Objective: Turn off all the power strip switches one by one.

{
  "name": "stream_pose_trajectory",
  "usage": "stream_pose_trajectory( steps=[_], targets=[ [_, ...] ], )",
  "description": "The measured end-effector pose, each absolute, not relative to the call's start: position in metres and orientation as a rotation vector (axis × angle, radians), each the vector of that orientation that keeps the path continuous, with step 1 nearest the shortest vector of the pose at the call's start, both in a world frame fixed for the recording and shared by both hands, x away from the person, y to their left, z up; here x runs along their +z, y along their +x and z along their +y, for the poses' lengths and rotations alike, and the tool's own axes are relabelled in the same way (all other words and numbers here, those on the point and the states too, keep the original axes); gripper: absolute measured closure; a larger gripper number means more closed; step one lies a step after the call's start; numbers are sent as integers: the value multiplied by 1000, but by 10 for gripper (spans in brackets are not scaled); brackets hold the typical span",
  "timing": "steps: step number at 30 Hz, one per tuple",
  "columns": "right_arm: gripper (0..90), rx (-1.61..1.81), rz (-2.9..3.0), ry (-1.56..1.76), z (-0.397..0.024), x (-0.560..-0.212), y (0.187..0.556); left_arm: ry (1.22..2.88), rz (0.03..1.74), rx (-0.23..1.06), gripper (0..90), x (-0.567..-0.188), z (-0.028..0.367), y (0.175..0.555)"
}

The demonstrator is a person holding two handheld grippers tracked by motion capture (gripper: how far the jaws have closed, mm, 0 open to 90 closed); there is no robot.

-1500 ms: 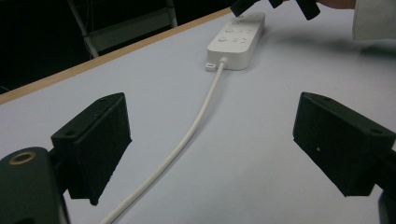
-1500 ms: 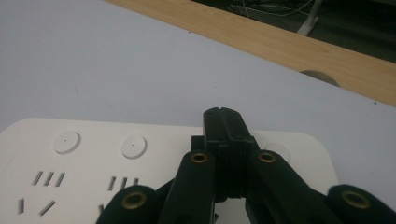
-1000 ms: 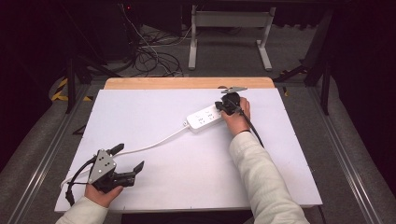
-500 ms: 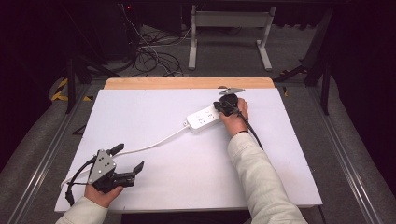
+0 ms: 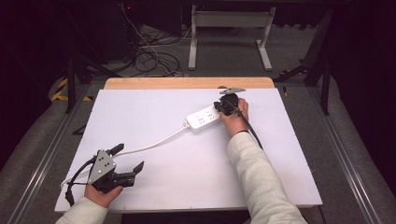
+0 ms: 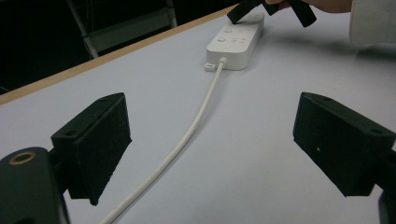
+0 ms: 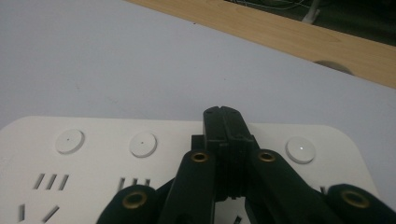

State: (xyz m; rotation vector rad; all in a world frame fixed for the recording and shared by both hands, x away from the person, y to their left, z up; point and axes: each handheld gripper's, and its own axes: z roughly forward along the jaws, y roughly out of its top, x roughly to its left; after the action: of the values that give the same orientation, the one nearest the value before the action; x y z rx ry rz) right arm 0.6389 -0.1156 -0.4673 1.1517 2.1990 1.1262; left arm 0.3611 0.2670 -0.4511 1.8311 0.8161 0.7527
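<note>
Black right gripper: jaws fully closed on nothing, tips together resting on top of the strip, on the row of round buttons.
Button row: three white round switches show in the right gripper view; the closed tip sits between the second and the last, probably pressing one hidden under it.
White plastic power strip: flat rectangular block, rounded corners, slotted sockets below the buttons; lies at the table's far right, angled.
Handling: rigid shell, light, smooth, so likely to skid on the tabletop under a side push. Press straight down. To move it, grip across the short sides of the body, not the cord.
White round cord: limp, runs from the strip's near end toward the table's near left edge.
Black left gripper: jaws wide apart, empty, parked near the left front corner; cord passes between them.
White table top: matte, wood strip along the far edge.
</note>
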Motion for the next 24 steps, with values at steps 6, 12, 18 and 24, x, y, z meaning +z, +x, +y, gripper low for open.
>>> stream_pose_trajectory(
  steps=[6,12,18,24],
  targets=[
    [900,1107,2189,1153,-113,-467,638,1832,816,753,119,-451,267,361],
    [900,1116,2185,1168,-114,-468,638,1827,820,750,119,-451,267,360],
    [900,1118,2203,1119,-111,-462,635,1828,820,751,119,-451,267,361],
    [900,1282,2084,1049,-118,-433,627,1829,822,749,119,-451,266,361]
  ],
)
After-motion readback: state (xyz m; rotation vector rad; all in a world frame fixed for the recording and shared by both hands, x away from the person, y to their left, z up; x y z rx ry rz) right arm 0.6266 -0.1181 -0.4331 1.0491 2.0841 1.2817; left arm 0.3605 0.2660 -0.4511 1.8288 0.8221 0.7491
